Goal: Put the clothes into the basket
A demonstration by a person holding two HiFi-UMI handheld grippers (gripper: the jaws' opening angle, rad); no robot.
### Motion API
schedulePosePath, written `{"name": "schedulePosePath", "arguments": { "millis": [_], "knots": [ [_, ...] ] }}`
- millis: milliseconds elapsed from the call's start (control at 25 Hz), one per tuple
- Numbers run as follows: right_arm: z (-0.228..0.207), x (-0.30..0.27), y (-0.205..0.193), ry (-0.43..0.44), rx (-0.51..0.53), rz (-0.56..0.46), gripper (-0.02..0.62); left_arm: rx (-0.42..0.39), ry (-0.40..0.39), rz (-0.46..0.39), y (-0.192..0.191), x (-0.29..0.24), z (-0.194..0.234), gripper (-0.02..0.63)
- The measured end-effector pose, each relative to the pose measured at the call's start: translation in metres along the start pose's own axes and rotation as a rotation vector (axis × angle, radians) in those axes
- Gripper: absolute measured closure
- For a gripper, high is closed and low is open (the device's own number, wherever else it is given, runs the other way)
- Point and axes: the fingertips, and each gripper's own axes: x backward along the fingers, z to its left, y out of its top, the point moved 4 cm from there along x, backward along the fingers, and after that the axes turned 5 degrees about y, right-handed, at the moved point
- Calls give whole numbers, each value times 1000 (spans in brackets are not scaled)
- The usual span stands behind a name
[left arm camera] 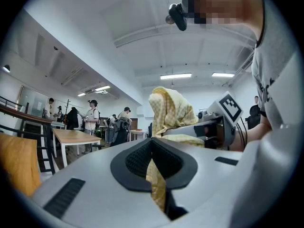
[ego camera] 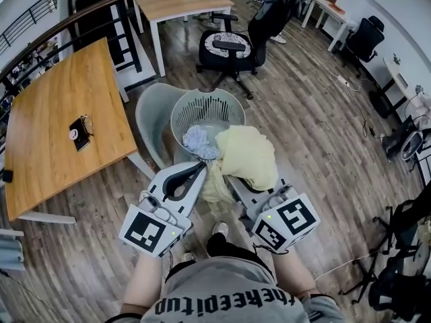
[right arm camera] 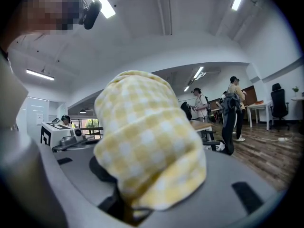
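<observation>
Soft, crumpled yellow gingham cloth (ego camera: 249, 155) is bunched over the 5 o'clock rim of the round grey slotted plastic basket (ego camera: 176, 113). The left claw (ego camera: 199, 169) pinches a thin hanging fold; the right claw (ego camera: 237, 186) pinches the bulky wad.

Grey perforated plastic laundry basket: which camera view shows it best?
The head view: the grey perforated plastic laundry basket shows from above, with its round rim and a pale blue cloth inside. Neither gripper view shows it; the yellow checked cloth and the room fill them.
</observation>
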Motion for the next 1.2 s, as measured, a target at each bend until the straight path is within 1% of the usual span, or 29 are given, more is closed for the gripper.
{"name": "schedulePosePath", "arguments": {
  "millis": [400, 720, 960, 1200],
  "knots": [
    [-51, -7, 7, 63, -3, -5, 379, -10, 65, 5, -4, -47, 0, 592],
    [-68, -10, 8, 100, -13, -6, 380, -17, 95, 14, -6, -62, -1, 592],
    [-71, -14, 9, 87, -26, -9, 380, -14, 97, 16, -4, -63, 6, 592],
    [-72, -24, 11, 28, -32, -18, 380, -10, 49, 18, -4, -66, 22, 592]
  ]
}}
